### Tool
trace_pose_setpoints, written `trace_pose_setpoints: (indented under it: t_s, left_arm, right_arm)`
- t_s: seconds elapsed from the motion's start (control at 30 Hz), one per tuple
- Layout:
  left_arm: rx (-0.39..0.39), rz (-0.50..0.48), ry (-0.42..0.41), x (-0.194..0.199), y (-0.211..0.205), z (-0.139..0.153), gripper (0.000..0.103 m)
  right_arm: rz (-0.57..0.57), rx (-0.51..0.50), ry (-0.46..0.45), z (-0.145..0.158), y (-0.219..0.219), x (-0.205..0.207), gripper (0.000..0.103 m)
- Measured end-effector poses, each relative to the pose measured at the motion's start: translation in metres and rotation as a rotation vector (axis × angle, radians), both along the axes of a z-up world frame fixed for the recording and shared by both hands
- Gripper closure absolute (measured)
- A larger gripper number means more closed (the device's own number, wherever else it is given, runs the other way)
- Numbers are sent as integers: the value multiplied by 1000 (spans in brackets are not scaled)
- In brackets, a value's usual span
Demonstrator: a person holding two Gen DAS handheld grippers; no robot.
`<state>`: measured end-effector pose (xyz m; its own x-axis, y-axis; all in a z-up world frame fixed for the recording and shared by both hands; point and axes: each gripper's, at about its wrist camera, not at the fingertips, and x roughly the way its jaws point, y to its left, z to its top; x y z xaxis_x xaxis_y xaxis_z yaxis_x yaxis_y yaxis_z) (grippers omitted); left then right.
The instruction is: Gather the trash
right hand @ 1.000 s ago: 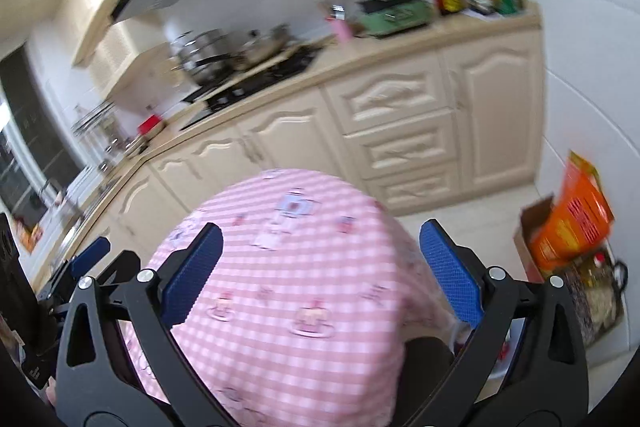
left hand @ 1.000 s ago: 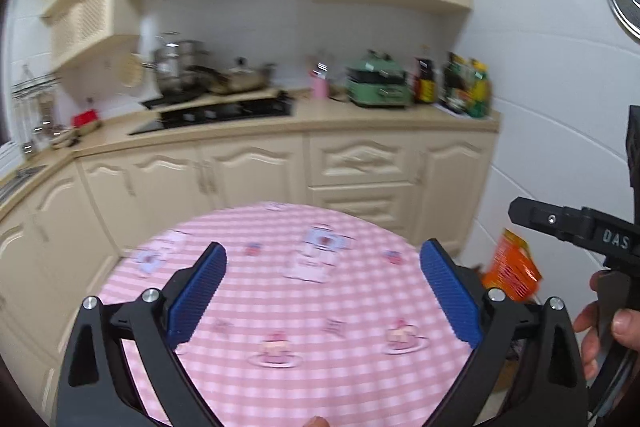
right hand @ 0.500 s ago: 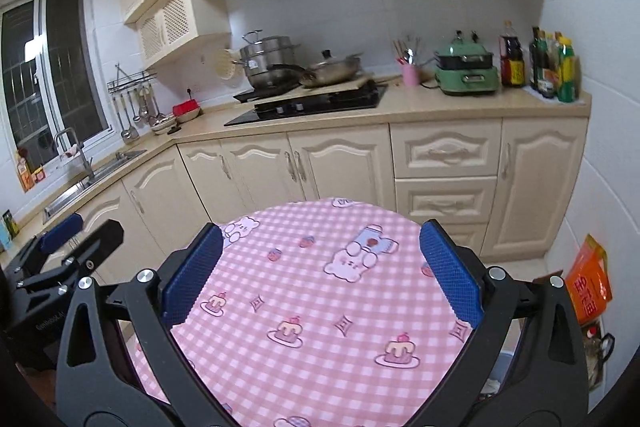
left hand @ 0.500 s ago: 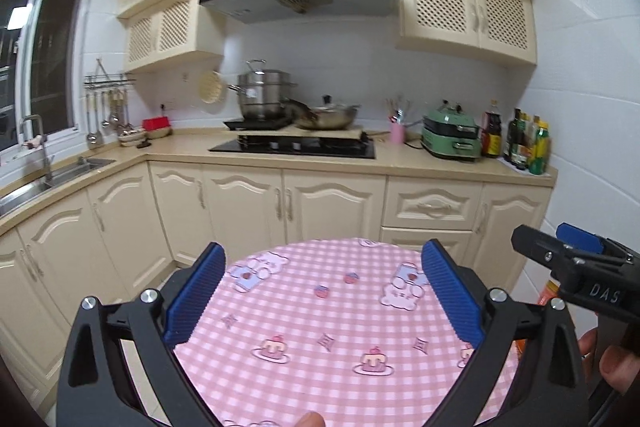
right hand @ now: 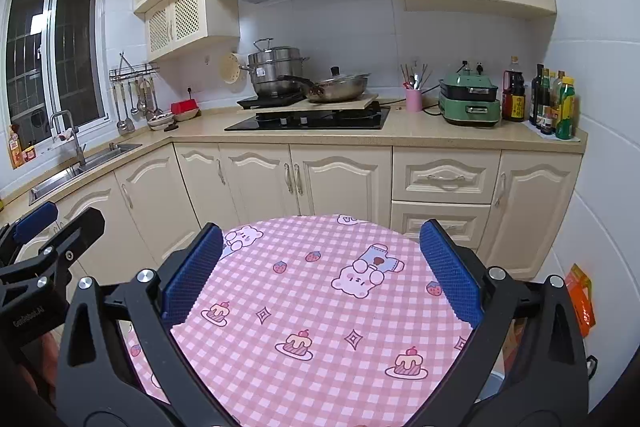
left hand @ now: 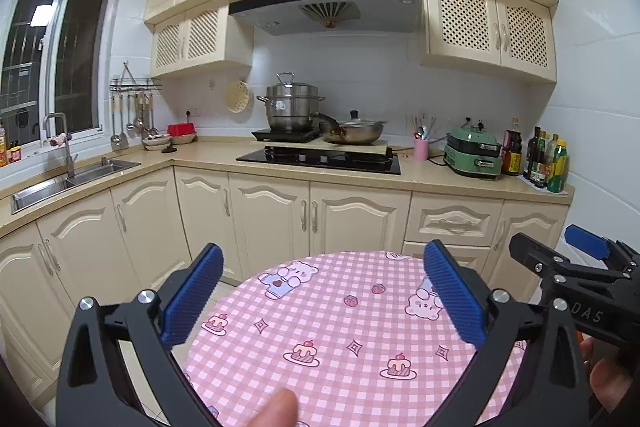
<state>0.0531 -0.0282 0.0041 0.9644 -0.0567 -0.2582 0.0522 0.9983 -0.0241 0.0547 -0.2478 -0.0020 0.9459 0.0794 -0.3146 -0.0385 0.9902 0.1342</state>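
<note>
Ribbed blue fingers (left hand: 192,301) spread over round gingham tablecloth (left hand: 340,339)

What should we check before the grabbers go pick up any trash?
1. Left gripper open and holding nothing: ok.
2. Right gripper open and holding nothing: ok.
3. Trash on the round table: not ok, only the pink checked cloth shows.
4. Possible trash elsewhere: cannot tell; an orange packet sits low by the right wall, half hidden behind the right gripper.
5. A bin or bag to drop trash in: cannot tell, none is clearly in view.
6. The two grippers apart from each other: ok, each shows at the other view's edge.
</note>
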Motion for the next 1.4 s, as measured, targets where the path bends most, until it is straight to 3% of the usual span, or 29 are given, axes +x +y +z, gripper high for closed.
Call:
trace_pose_setpoints:
  t_s: [0.5,1.4]
  left_arm:
    - [-42,-12,3,0,10,2,4]
    - [-28,-13,-15,-1,7,-1,4]
  right_arm:
    - [-22,-9,-9,2,6,-3,6]
    - [-26,-18,-23,5,9,-4,6]
